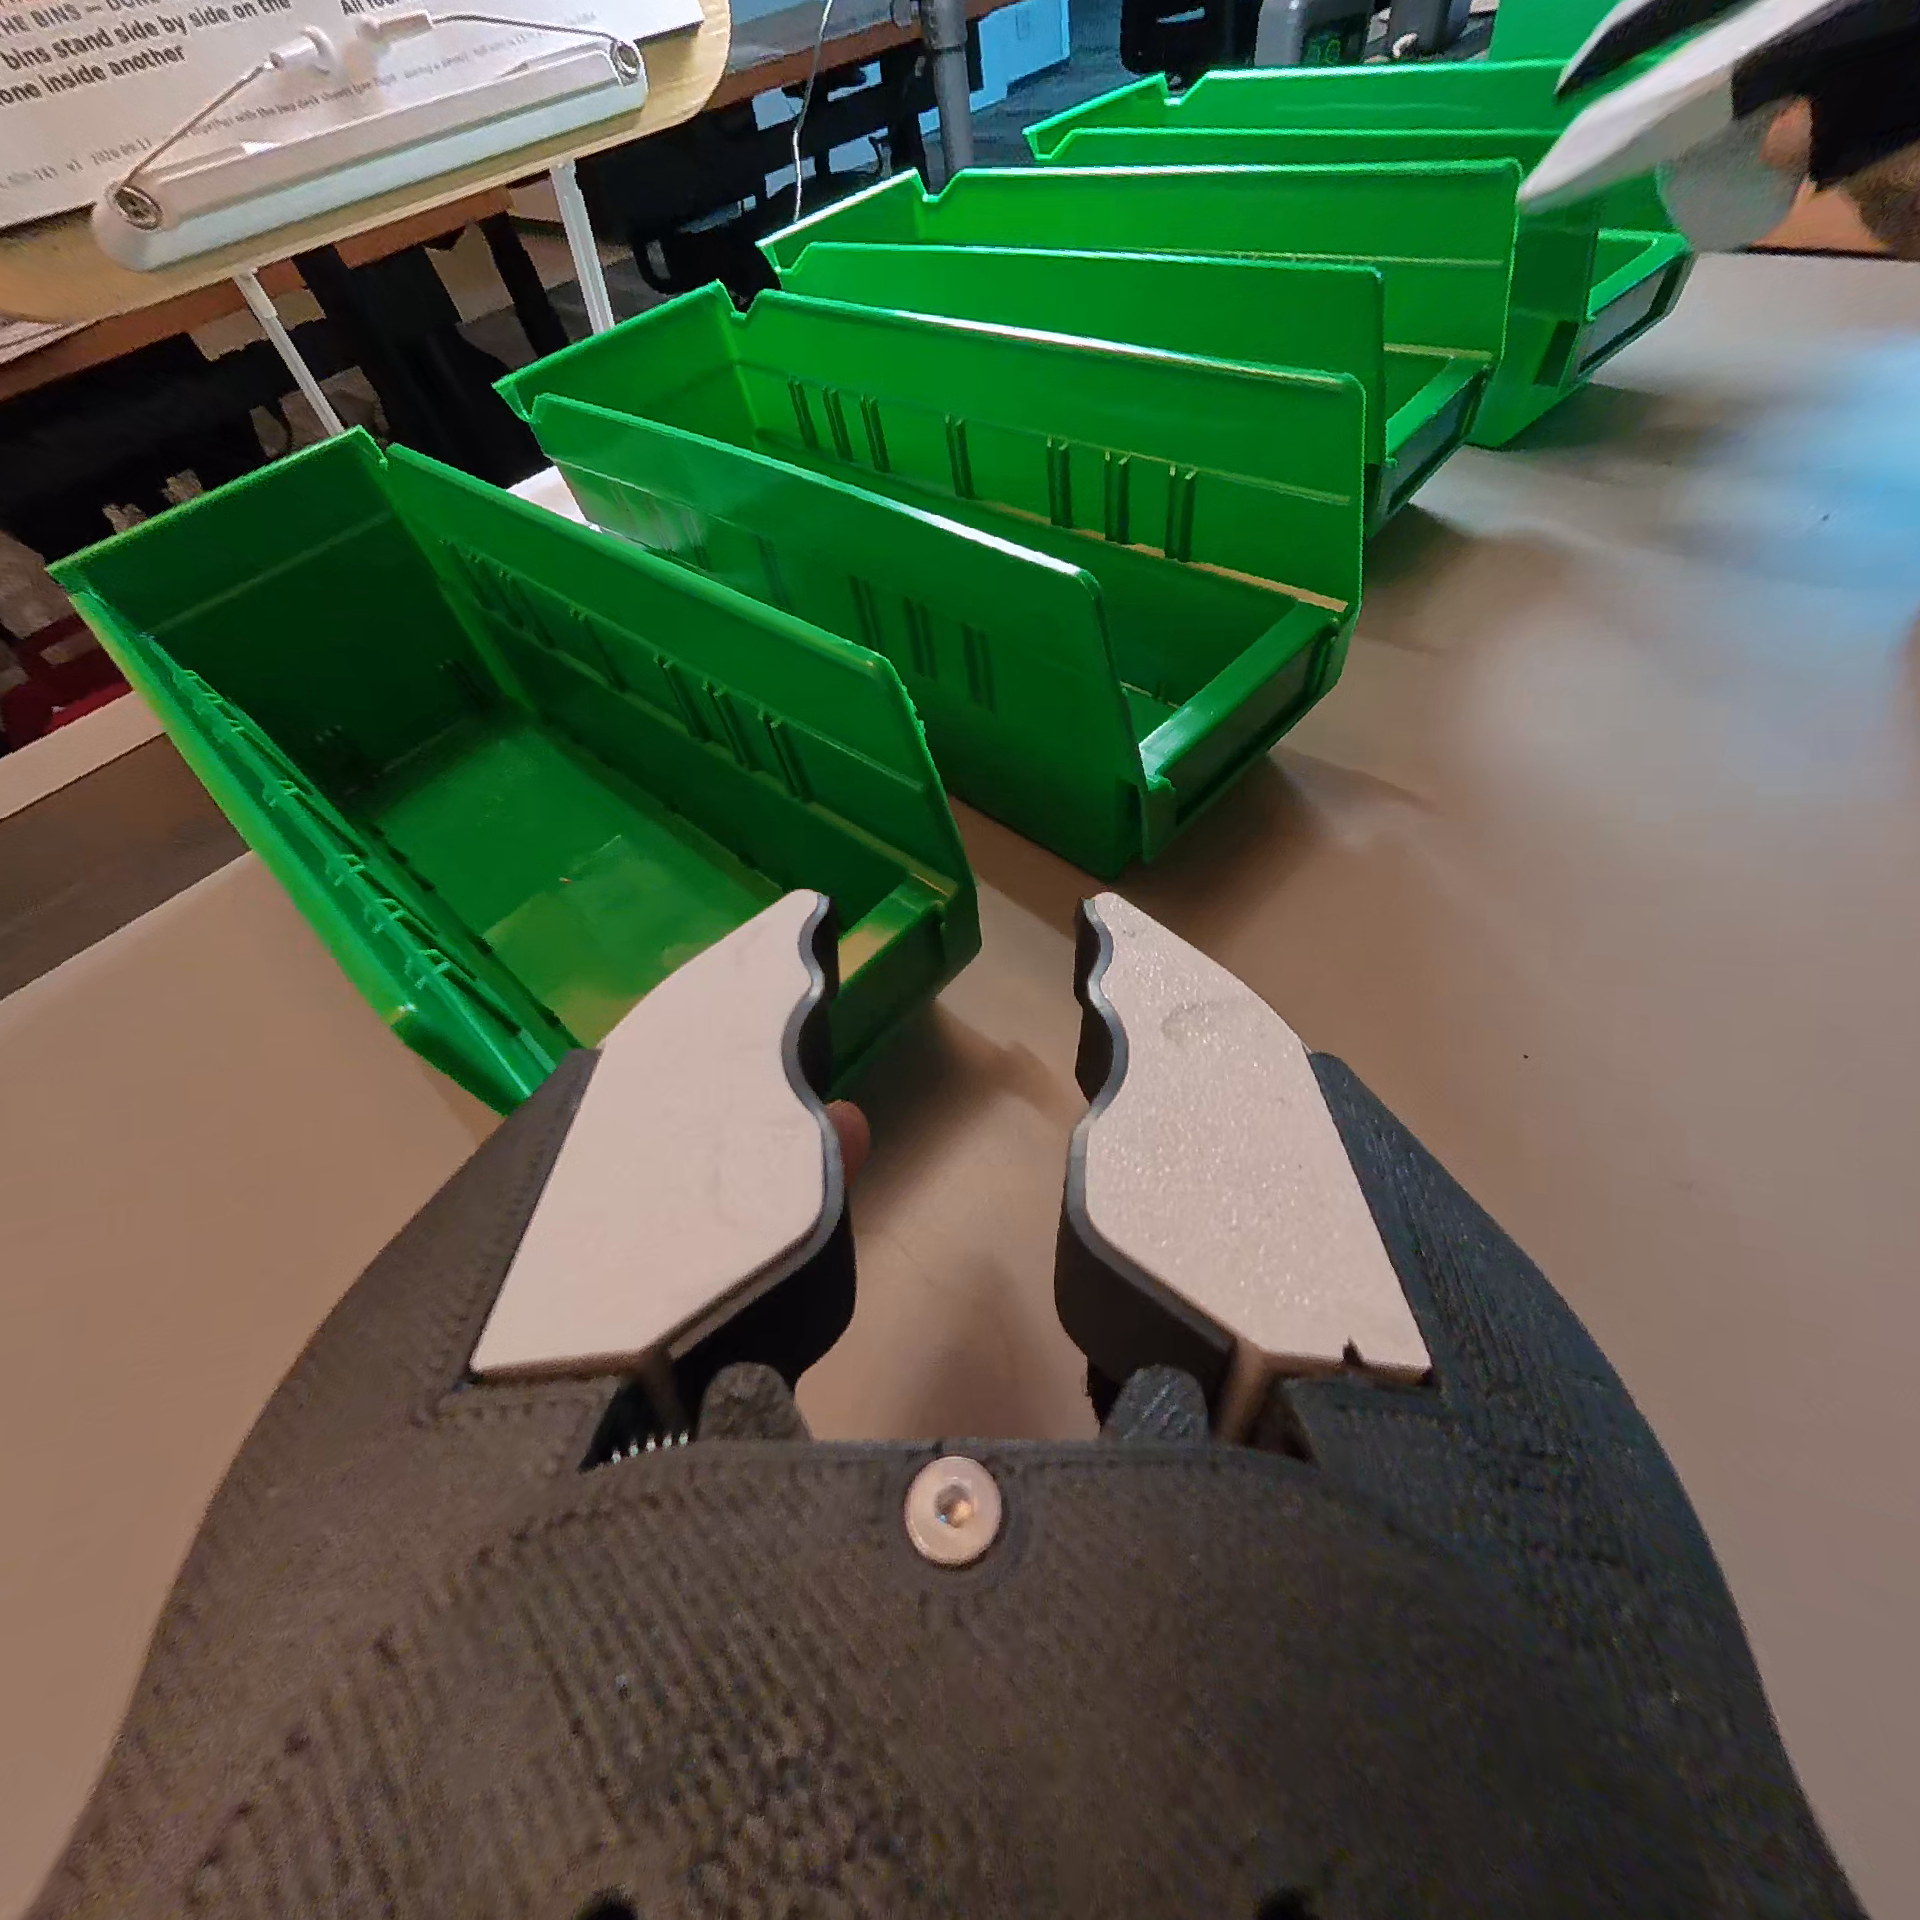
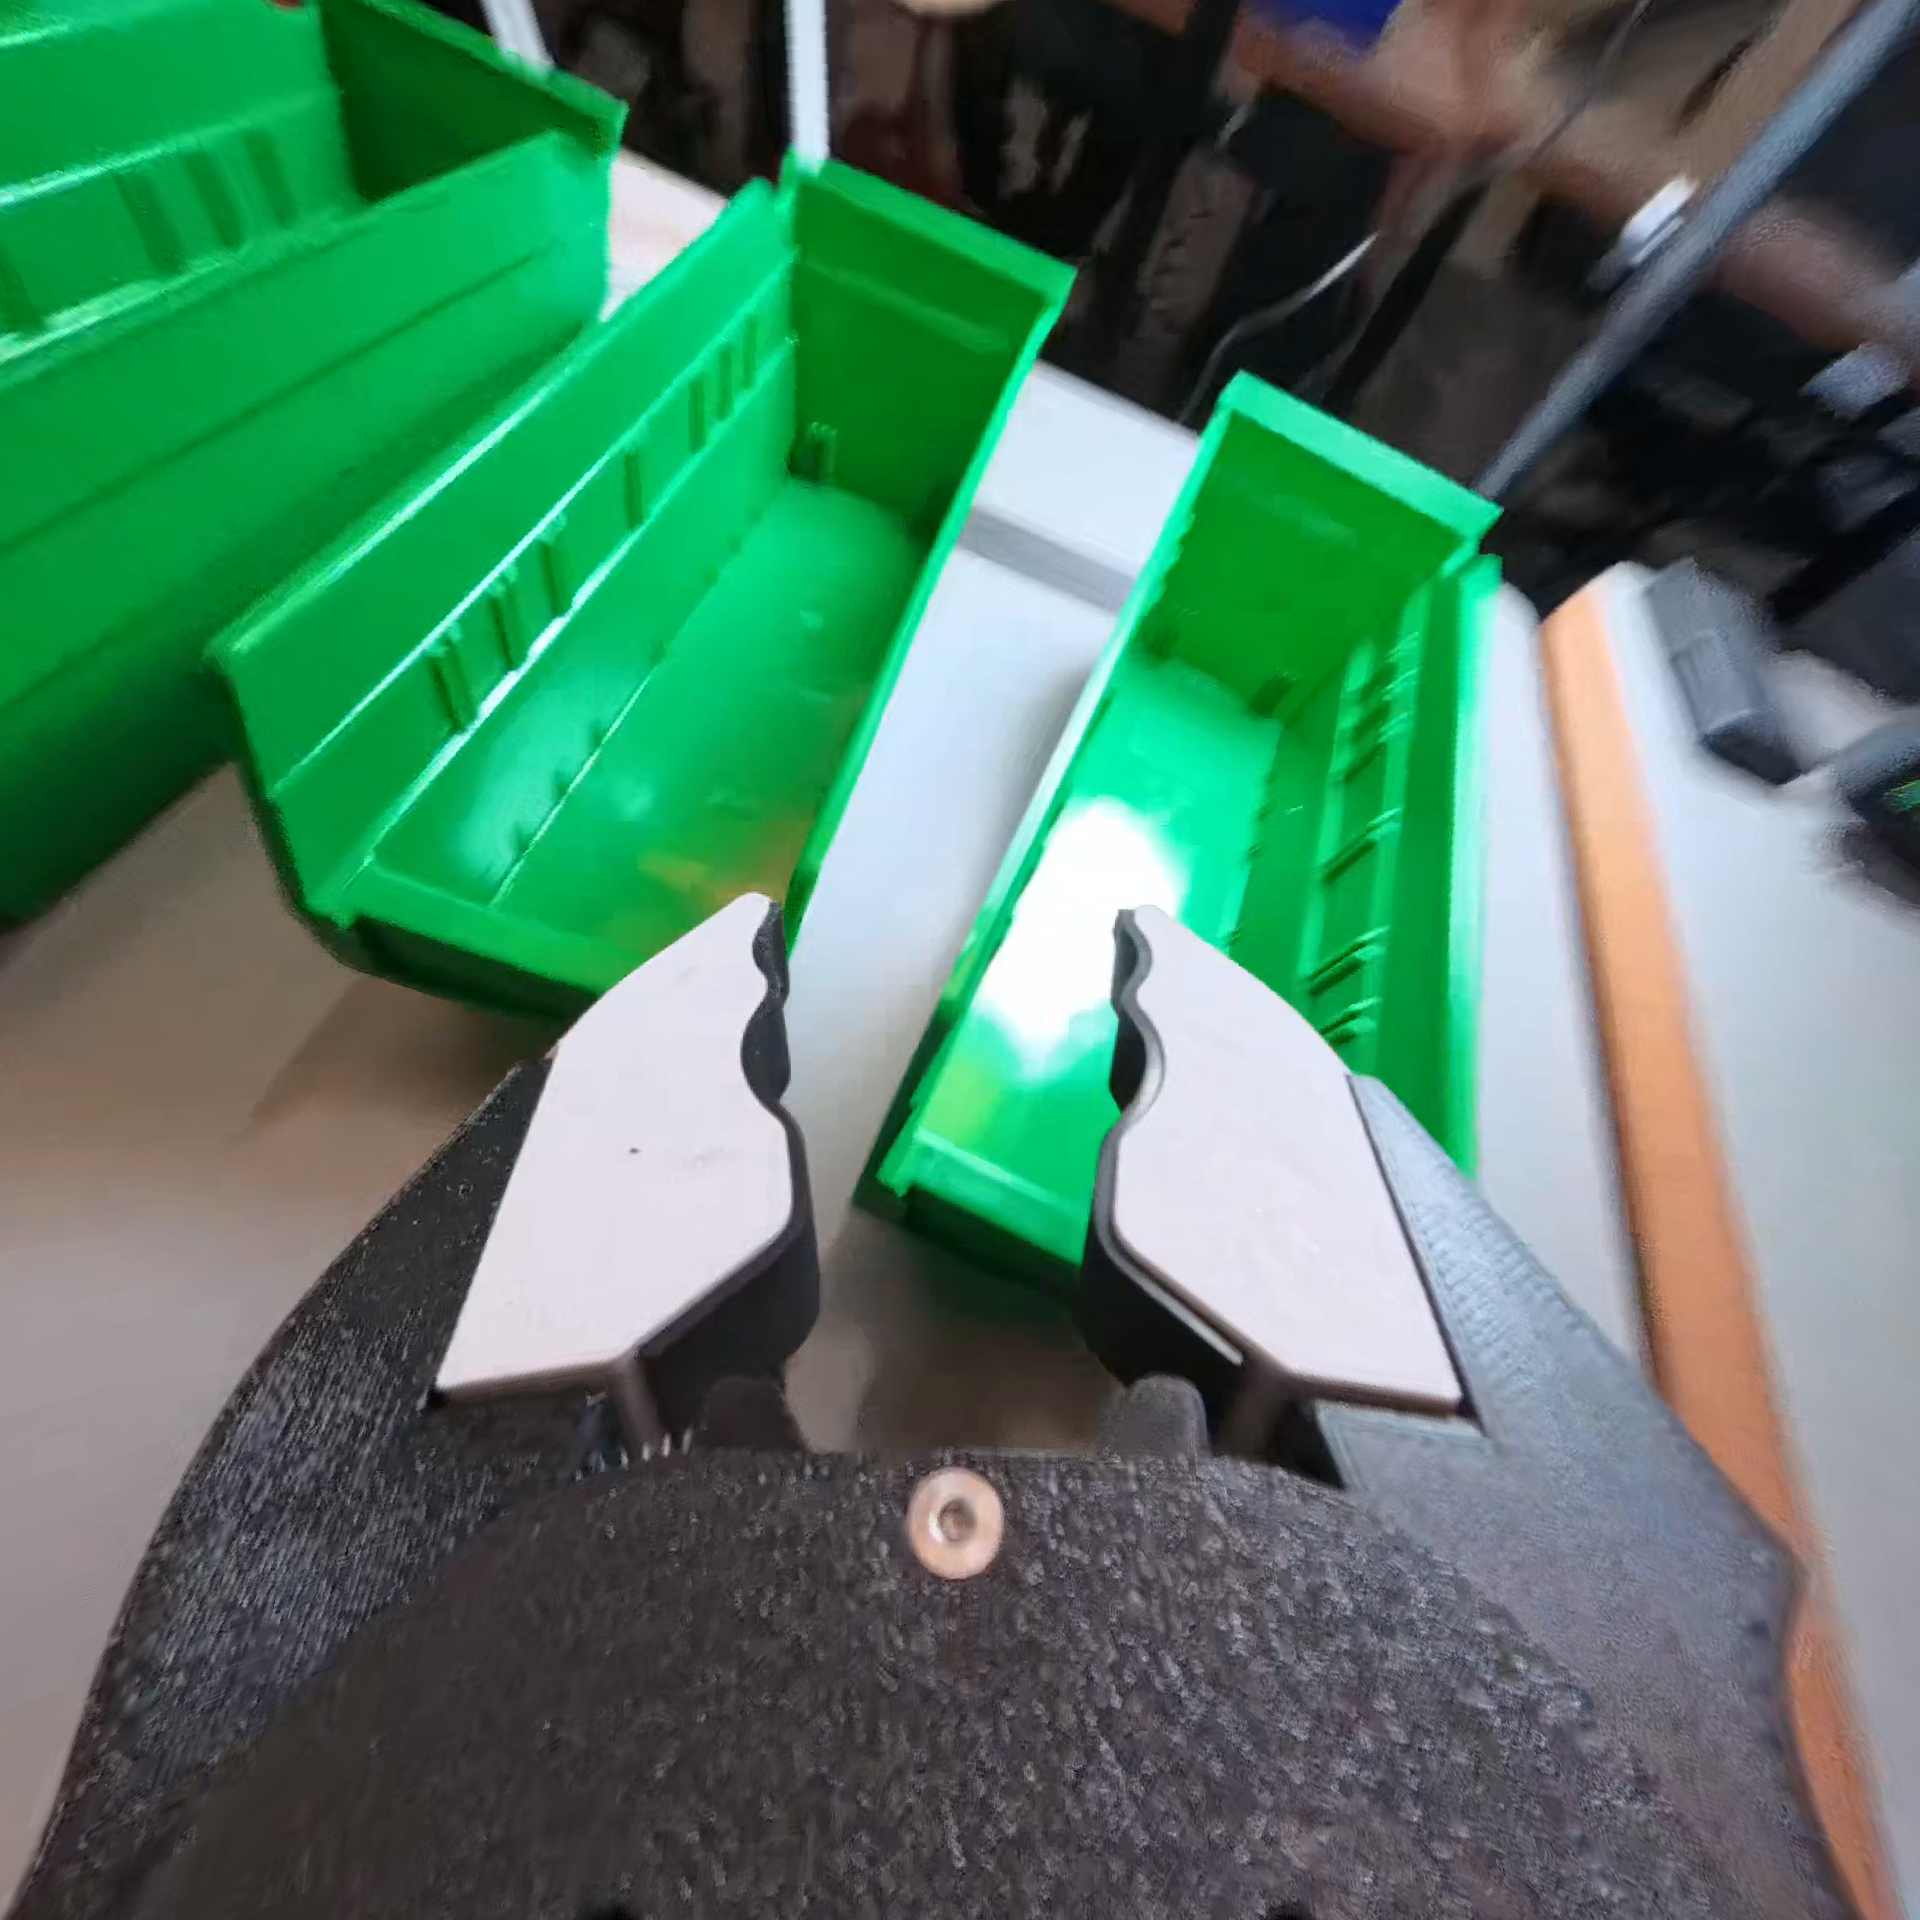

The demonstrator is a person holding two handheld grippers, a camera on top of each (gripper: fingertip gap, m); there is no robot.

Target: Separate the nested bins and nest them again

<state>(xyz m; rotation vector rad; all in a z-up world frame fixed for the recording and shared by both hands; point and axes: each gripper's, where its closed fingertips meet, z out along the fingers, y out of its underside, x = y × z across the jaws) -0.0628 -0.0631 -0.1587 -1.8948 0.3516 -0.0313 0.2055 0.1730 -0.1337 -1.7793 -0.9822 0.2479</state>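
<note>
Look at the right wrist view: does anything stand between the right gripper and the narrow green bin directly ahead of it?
Nothing visible does. The right gripper is open and empty, and the narrow green bin lies right beyond its fingertips on the table. A wider green bin sits to one side, apart from it, with bare table between them.

Two matching grippers: left gripper (image 1: pixel 954 945) and right gripper (image 2: pixel 943 956), textured black printed bodies, pale grey wavy-edged fingers (image 1: pixel 675 1132), black rubbery inner pads, one silver screw (image 1: pixel 953 1509) centred below.

Far green bin (image 1: pixel 1590 301) partly hidden, right hand-held gripper (image 1: pixel 1662 125) blurred, cut off
</note>
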